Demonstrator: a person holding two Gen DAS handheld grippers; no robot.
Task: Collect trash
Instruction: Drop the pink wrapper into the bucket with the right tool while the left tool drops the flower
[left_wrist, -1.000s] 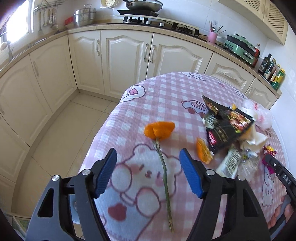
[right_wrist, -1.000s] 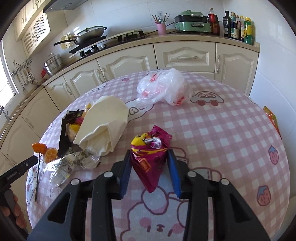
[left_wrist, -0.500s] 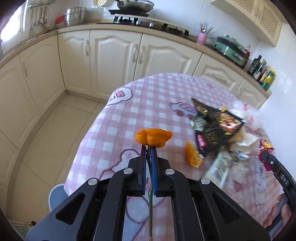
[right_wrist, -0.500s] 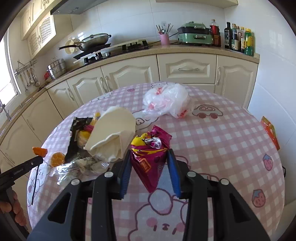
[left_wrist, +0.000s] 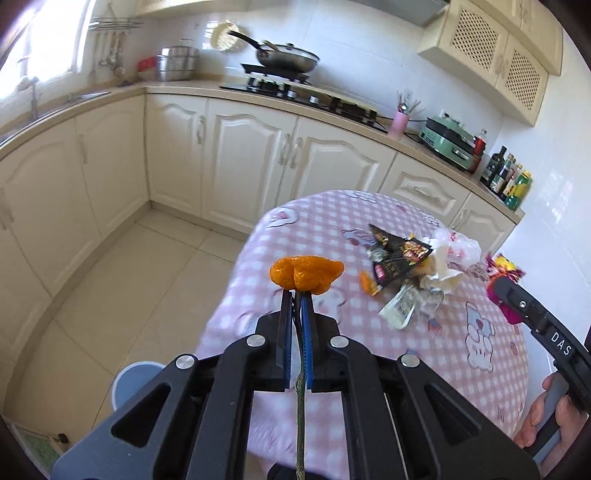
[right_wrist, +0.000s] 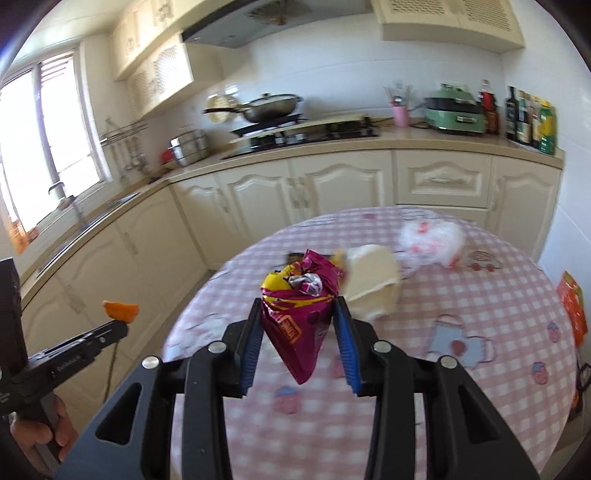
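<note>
While the left gripper (left_wrist: 296, 295) is clamped on the green stem of an orange flower (left_wrist: 306, 274), the bloom sits just past the fingertips and the stem trails back between the blue pads (left_wrist: 306, 334) toward 6 o'clock. Flower is held in the air, clear of the table (left_wrist: 314, 236); floor and a pale blue bin (left_wrist: 138, 373) show below at 7 o'clock.

Right gripper (right_wrist: 299, 317) is closed on a crumpled magenta-and-yellow wrapper (right_wrist: 301, 314), pointed end down, silver lining showing at the top. Wrapper is lifted off the checked cloth.

Left wrist view, table contents:
- black snack packet (left_wrist: 397, 258) at 2 o'clock from the flower
- small orange scrap (left_wrist: 368, 283) just beside the packet, on its near side
- white-and-silver wrapper (left_wrist: 400, 310) near the packet, toward the table edge
- cream paper (left_wrist: 443, 271) touching the packet on its far-right side
- clear plastic bag (left_wrist: 460, 245) beyond the paper
- right gripper body enters at 3 o'clock, with a hand (left_wrist: 546, 417) at 4 o'clock.

Right wrist view:
- cream paper (right_wrist: 373, 280) at 1 o'clock from the wrapper
- plastic bag (right_wrist: 430, 242) farther on, same direction
- orange packet (right_wrist: 572, 306) at the table's edge, 3 o'clock
- left gripper (right_wrist: 123, 325) with the flower (right_wrist: 120, 310) at 9 o'clock, off the table's side, stem hanging down.

Picture is motion-blurred here; packet details under the wrapper cannot be read.
</note>
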